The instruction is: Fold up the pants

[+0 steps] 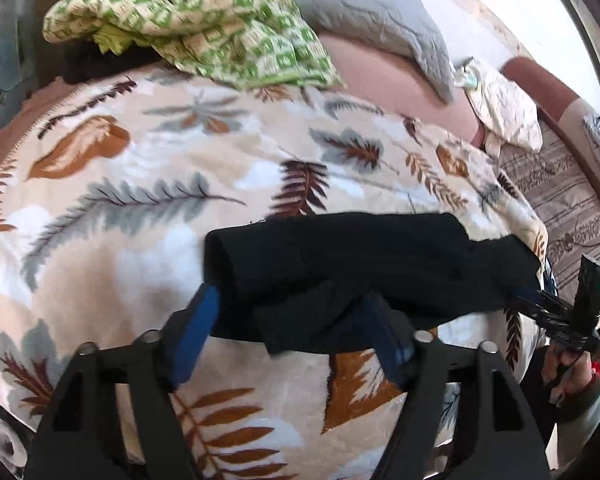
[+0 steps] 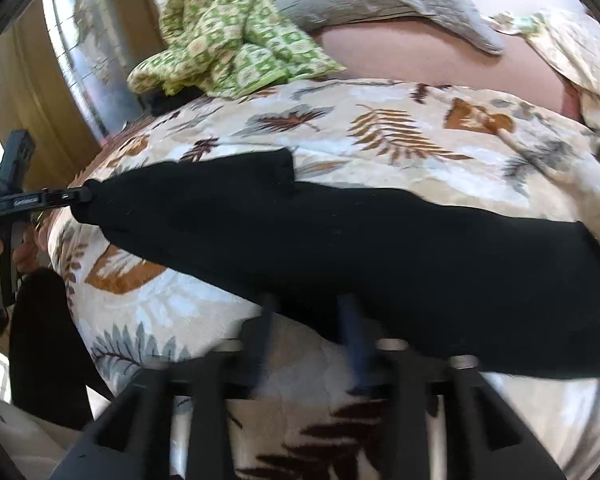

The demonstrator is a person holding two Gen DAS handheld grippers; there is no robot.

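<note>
Pants [image 1: 364, 272], black and folded into a long band, lie across the leaf-print blanket [image 1: 148, 216] near its front edge. My left gripper [image 1: 296, 336] angles down, blue fingers [image 1: 196, 332] spread, cloth loose between them, unpinched. My right gripper [image 2: 308, 344] stands parted at the band's near edge, blurred. Bare blanket stretches beyond toward a green checked quilt [image 1: 204, 16].

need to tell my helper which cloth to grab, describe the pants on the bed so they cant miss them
Start at the leaf-print blanket that covers the bed. The pants lie across its near part as a long folded band. They are plain black, unlike the green checked cloth and grey pillow farther back.
</note>
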